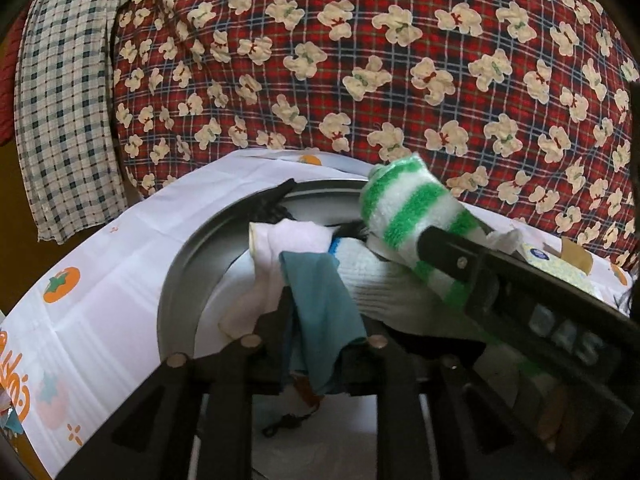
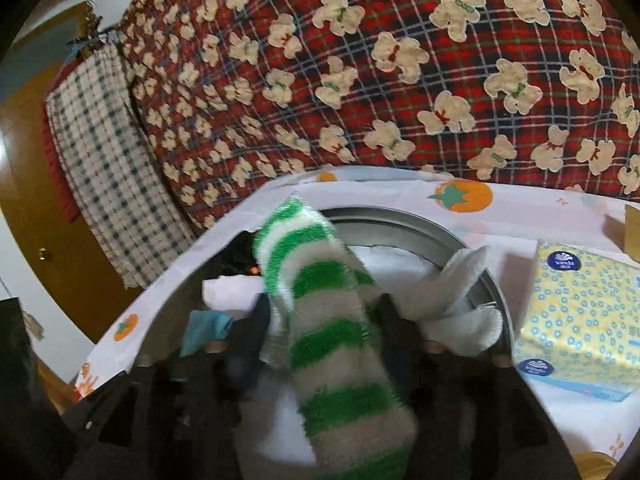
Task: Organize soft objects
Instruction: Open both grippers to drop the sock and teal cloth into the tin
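A round metal tray (image 1: 180, 280) on a white fruit-print cloth holds several soft items. My left gripper (image 1: 320, 316) is shut on a teal sock (image 1: 320, 304), which hangs between its fingers over the tray. A white sock (image 1: 280, 248) and a white ribbed sock (image 1: 376, 284) lie behind it. My right gripper (image 2: 324, 320) is shut on a fluffy green-and-white striped sock (image 2: 320, 304) and holds it above the tray (image 2: 400, 220). That sock (image 1: 404, 208) and the right gripper's finger (image 1: 460, 260) show at the right of the left wrist view. A white sock (image 2: 460, 292) lies over the tray's right rim.
A yellow tissue pack (image 2: 580, 320) lies on the cloth to the right of the tray. A red plaid bear-print quilt (image 1: 360, 60) rises behind the table. A blue checked cloth (image 1: 64, 100) hangs at the left. Dark items (image 1: 272, 204) lie at the tray's back.
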Tool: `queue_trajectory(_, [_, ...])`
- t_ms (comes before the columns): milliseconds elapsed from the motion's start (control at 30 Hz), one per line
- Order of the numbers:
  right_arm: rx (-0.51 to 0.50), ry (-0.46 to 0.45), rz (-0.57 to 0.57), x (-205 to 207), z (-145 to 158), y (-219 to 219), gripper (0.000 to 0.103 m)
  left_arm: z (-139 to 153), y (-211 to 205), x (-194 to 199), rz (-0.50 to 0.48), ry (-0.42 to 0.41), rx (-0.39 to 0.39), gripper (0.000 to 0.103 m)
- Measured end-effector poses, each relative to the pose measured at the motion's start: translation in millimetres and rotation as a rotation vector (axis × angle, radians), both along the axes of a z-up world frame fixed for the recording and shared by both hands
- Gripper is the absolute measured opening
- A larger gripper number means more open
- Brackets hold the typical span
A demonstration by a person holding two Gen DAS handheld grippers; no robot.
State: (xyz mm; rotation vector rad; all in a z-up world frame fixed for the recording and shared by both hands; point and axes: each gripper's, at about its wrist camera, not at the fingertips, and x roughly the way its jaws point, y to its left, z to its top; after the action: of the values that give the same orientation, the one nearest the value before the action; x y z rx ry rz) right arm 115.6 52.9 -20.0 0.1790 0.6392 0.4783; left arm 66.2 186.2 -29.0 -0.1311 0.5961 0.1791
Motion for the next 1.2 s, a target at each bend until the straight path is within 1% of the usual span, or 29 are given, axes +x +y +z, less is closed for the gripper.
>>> queue_trajectory(33, [-0.003,-0.008,0.004,-1.7,1.1,1.6,0.076,0.2,-1.5,0.5,0.002,0.0,0.008,0.036])
queue_trajectory(67, [-0.003,-0.015,0.009,-3.7,1.6,2.2,0.078,0.6,-3.4,0.8,0.004,-0.001,0.018,0.059])
queue_trajectory(100, [-0.001,-0.019,0.01,-5.2,2.0,1.9,0.078,1.3,-5.8,0.4,0.01,-0.003,0.035,0.073])
queue_trajectory(133, [0.016,-0.027,0.006,-7.6,3.2,-0.3,0.078,2.8,-7.4,-1.8,0.037,-0.011,0.056,0.088])
queue_trajectory(167, [0.042,-0.036,0.001,-10.5,5.3,-3.7,0.078,4.7,-6.6,-5.0,0.056,-0.029,0.061,0.097])
queue_trajectory(200, [0.069,-0.045,-0.005,-13.2,8.3,-8.2,0.078,6.1,-5.0,-6.7,0.063,-0.044,0.055,0.099])
queue_trajectory(233, [0.106,-0.062,-0.016,-18.2,12.1,-14.5,0.078,7.3,-0.7,-9.5,0.072,-0.062,0.035,0.101])
queue_trajectory(267, [0.124,-0.079,-0.035,-22.5,15.1,-19.2,0.078,7.2,2.0,-9.8,0.082,-0.064,0.024,0.101])
queue_trajectory(333, [0.142,-0.116,-0.085,-30.9,20.8,-28.0,0.078,7.3,6.0,-9.8,0.088,-0.067,0.008,0.101])
queue_trajectory(400, [0.147,-0.152,-0.131,-40.7,23.7,-36.7,0.078,7.1,5.4,-10.8,0.096,-0.07,0.011,0.101])
queue_trajectory(500, [0.147,-0.201,-0.194,-51.4,28.3,-48.3,0.078,8.0,5.2,-14.5,0.104,-0.085,0.014,0.101])
queue_trajectory(600, [0.143,-0.28,-0.292,-66.1,35.0,-66.5,0.078,10.5,10.0,-26.7,0.135,-0.139,-0.005,0.101])
queue_trajectory(667, [0.122,-0.33,-0.355,-75.4,37.3,-77.4,0.078,12.2,12.4,-33.5,0.159,-0.169,-0.012,0.101])
queue_trajectory(733, [0.083,-0.368,-0.396,-81.7,38.1,-84.3,0.077,14.0,12.4,-39.2,0.189,-0.193,0.0,0.101])
queue_trajectory(833, [0.032,-0.396,-0.395,-88.9,36.3,-87.2,0.077,17.2,7.2,-47.7,0.208,-0.238,0.033,0.101])
queue_trajectory(1200, [-0.037,-0.437,-0.351,-115.8,29.6,-92.2,0.078,21.6,-19.4,-69.3,0.175,-0.276,0.062,0.101])
